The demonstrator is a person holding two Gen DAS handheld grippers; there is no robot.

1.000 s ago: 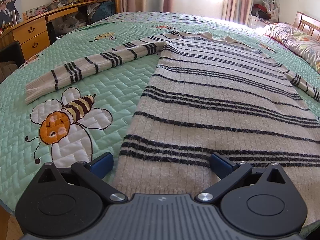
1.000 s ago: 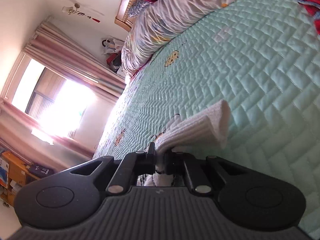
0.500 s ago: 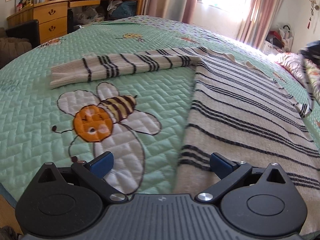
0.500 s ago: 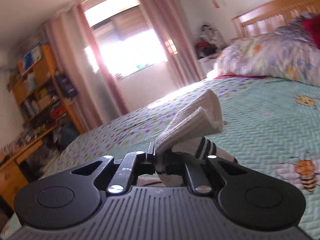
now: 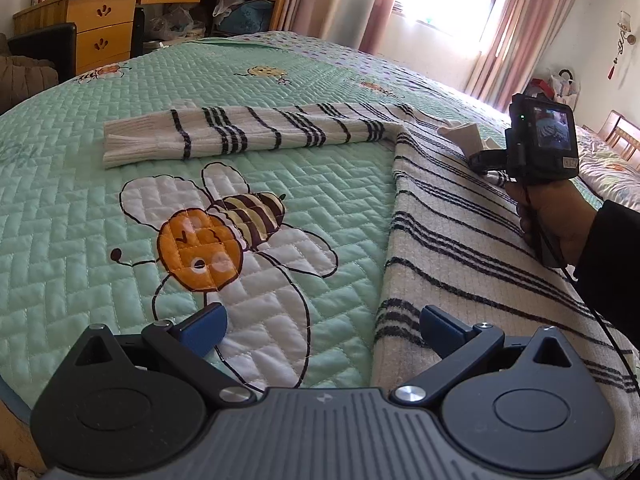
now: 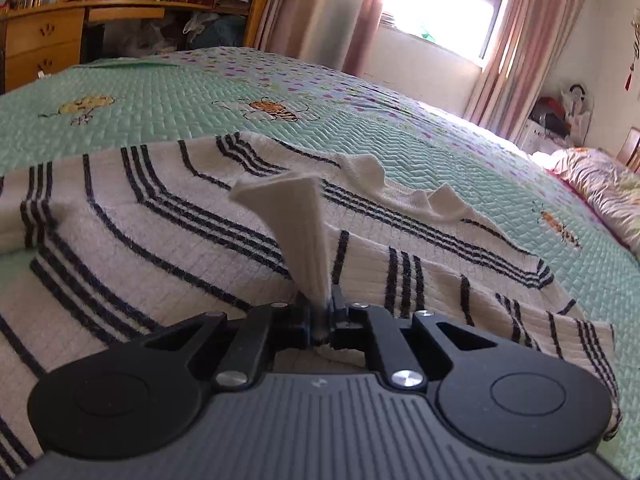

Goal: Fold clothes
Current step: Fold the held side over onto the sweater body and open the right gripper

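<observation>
A white sweater with black stripes (image 5: 460,240) lies flat on the green quilted bed (image 5: 80,208). Its left sleeve (image 5: 240,132) stretches out to the left. My left gripper (image 5: 322,322) hovers open over the sweater's lower left edge and holds nothing. My right gripper (image 6: 320,312) pinches the cuff of the right sleeve (image 6: 296,216), which sticks up between the pads. Its jaws are starting to open, with the cuff still between them. The sleeve trails back across the sweater's chest (image 6: 160,220). The left wrist view shows the right gripper (image 5: 480,158) near the collar, held by a hand (image 5: 552,216).
A bee pattern (image 5: 208,240) on the quilt lies just ahead of the left gripper. A wooden desk with drawers (image 5: 104,28) stands beyond the bed at the far left. Bedding (image 5: 608,168) is piled at the right. Curtains (image 5: 516,32) frame a bright window.
The right gripper swung in from the bed's right side with the cuff, rolled upright, and now sits over the sweater's chest. The left gripper slid left along the hem, still open.
</observation>
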